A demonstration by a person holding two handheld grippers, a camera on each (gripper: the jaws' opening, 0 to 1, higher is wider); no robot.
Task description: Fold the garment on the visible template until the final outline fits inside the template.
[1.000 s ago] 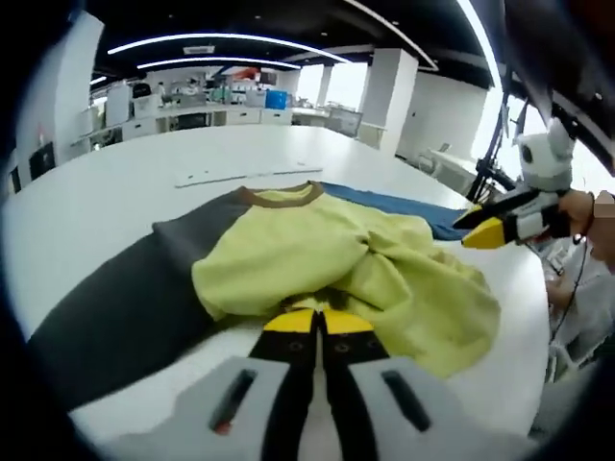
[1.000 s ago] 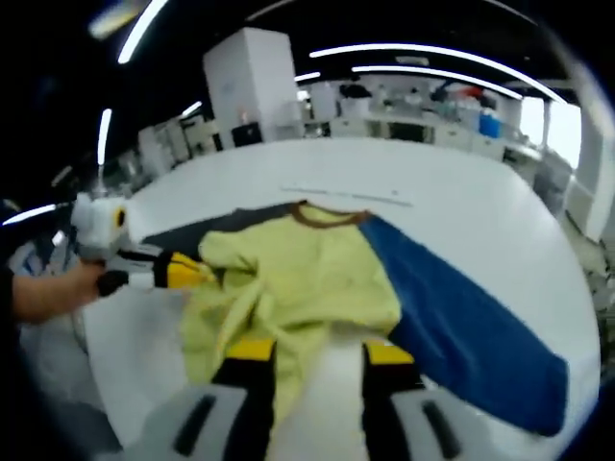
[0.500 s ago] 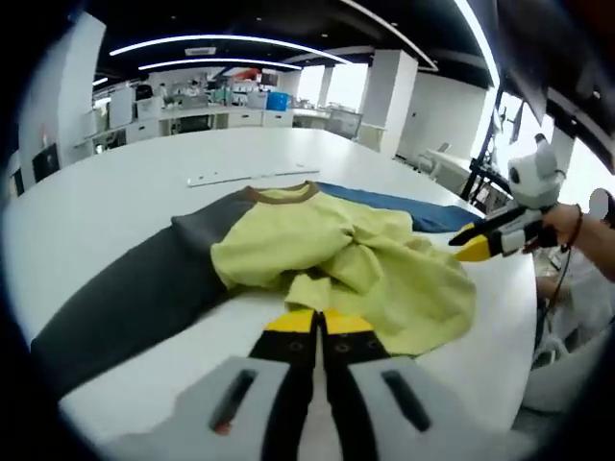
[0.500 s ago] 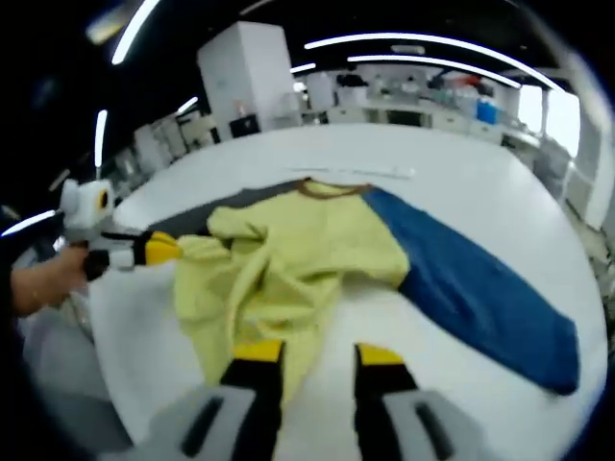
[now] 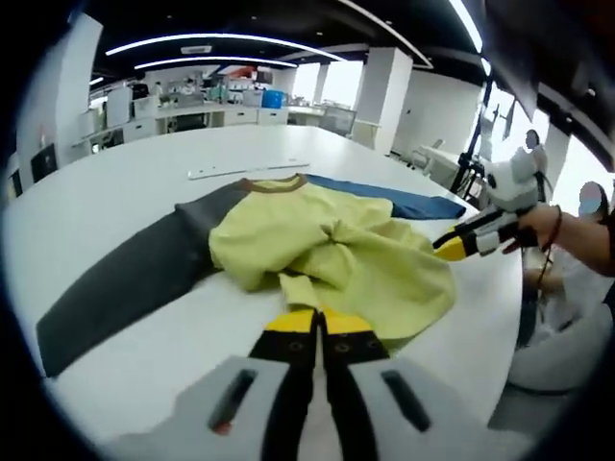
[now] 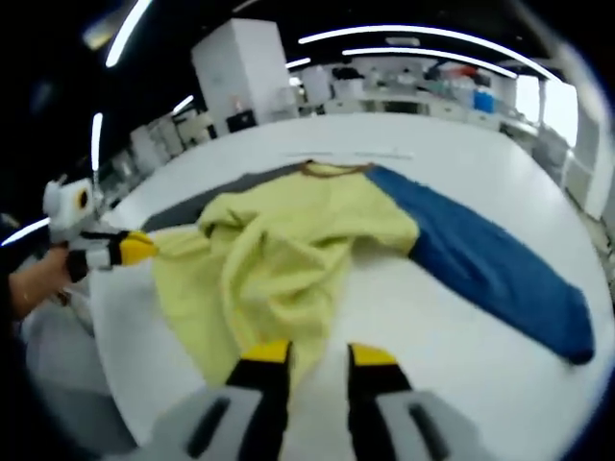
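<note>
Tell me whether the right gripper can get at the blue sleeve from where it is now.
Probably yes. The right gripper is open over bare white table, and the blue sleeve lies flat off to its side with nothing between them.

Both views are bright in the middle and go dark toward the edges. The light comes from long ceiling strips (image 5: 202,43), which look as curved white lines because of the fisheye lens. In the left gripper view strong daylight enters from windows (image 5: 336,82) at the far side and burns out to white. The white table (image 5: 115,192) reflects the light softly, without hard glare. The shadow under the yellow garment (image 6: 288,259) is weak and short. In the right gripper view the picture is softer, with blur on the left edge. Straight lines bend near the borders.
</note>
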